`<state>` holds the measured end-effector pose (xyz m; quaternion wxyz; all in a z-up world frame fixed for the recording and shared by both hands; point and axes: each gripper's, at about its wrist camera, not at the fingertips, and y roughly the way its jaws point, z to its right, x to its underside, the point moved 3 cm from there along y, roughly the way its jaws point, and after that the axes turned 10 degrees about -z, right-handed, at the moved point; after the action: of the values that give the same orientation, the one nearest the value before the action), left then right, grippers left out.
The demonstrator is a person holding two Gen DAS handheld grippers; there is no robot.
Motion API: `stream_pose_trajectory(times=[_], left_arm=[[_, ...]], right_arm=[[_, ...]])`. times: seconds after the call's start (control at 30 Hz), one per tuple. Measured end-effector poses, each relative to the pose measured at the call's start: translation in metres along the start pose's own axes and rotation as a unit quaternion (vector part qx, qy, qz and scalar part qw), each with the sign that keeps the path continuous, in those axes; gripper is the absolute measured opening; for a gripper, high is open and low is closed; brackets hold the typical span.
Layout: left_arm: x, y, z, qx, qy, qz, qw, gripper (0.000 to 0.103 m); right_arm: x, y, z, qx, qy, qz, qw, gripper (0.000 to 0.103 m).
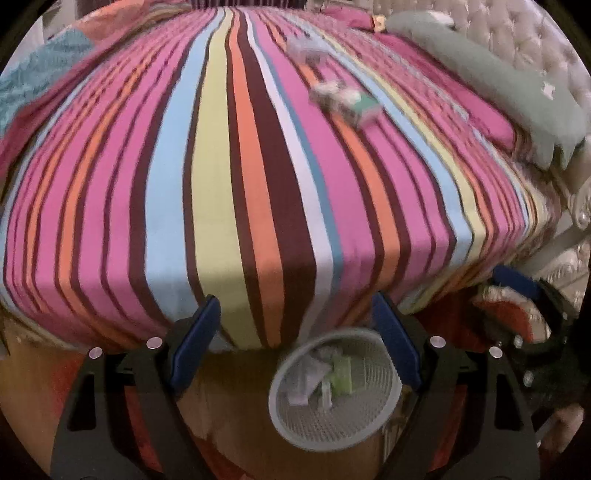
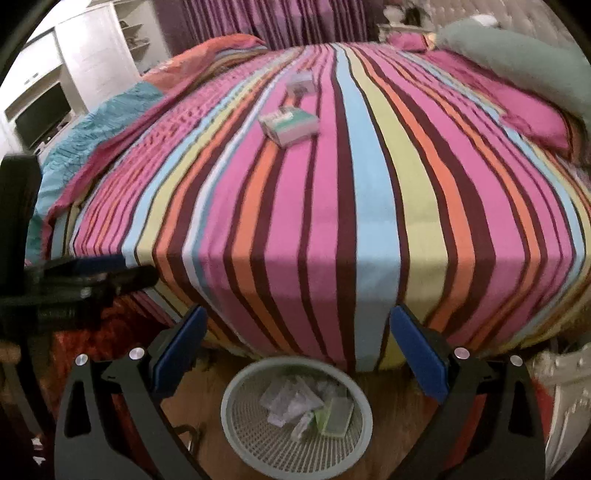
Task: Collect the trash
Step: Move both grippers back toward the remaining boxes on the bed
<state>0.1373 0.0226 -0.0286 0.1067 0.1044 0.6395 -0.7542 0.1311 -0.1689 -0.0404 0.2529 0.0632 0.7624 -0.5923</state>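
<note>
Bedsheet [image 2: 332,192] in long stripes of pink, maroon, orange, pale blue and yellow-green covers the whole bed and folds down over its near edge. A tufted pale headboard [image 1: 517,33] stands at two o'clock in the left wrist view, with a grey-green pillow [image 1: 480,74] lying along it. At ten o'clock in the right wrist view are white cabinets [image 2: 92,48] with a dark screen below, and purple curtains [image 2: 280,22] hang at twelve.

Two pieces of trash lie on the bed toward twelve o'clock: a white-and-green carton [image 2: 290,125] and, just beyond it, a smaller pale box [image 2: 301,83]. Print on both is too blurred to read.

On the wooden floor at the foot of the bed, at six o'clock, stands a pale mesh wastebasket [image 2: 258,454] holding crumpled paper and a light green packet [image 2: 334,415].

The left gripper [image 1: 295,332] hangs over the basket with its jaws apart and nothing between them. The right gripper [image 2: 295,347] has its jaws spread wide, likewise empty.
</note>
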Motion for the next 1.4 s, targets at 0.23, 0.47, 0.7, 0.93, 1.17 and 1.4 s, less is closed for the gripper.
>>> stream_pose_trajectory(times=[0.23,0.47,0.7,0.93,1.17,1.4], left_arm=[[-0.048,-0.01,-0.005,-0.001,0.004,0.037,0.9993,0.082],[-0.094,-0.007,-0.008,0.011,0.007,0.053,0.9985,0.082],[-0.138,-0.001,-0.006,0.012,0.013,0.057,0.9982,0.082],[-0.18,0.008,-0.004,0.02,0.014,0.054,0.9982,0.082],[-0.216,0.02,-0.004,0.029,0.007,0.051,0.9983,0.082],[-0.248,0.035,-0.002,0.03,0.003,0.045,0.9985,0.082]], right_arm=[[-0.029,-0.002,-0.005,0.008,-0.034,0.029,0.999,0.095],[-0.056,0.008,-0.004,0.004,-0.039,0.035,0.999,0.095],[-0.078,0.019,-0.003,0.007,-0.054,0.037,0.998,0.095],[-0.099,0.03,-0.002,0.007,-0.07,0.039,0.997,0.095],[-0.115,0.042,-0.002,-0.001,-0.072,0.037,0.997,0.095],[-0.129,0.05,-0.005,-0.001,-0.089,0.039,0.995,0.095]])
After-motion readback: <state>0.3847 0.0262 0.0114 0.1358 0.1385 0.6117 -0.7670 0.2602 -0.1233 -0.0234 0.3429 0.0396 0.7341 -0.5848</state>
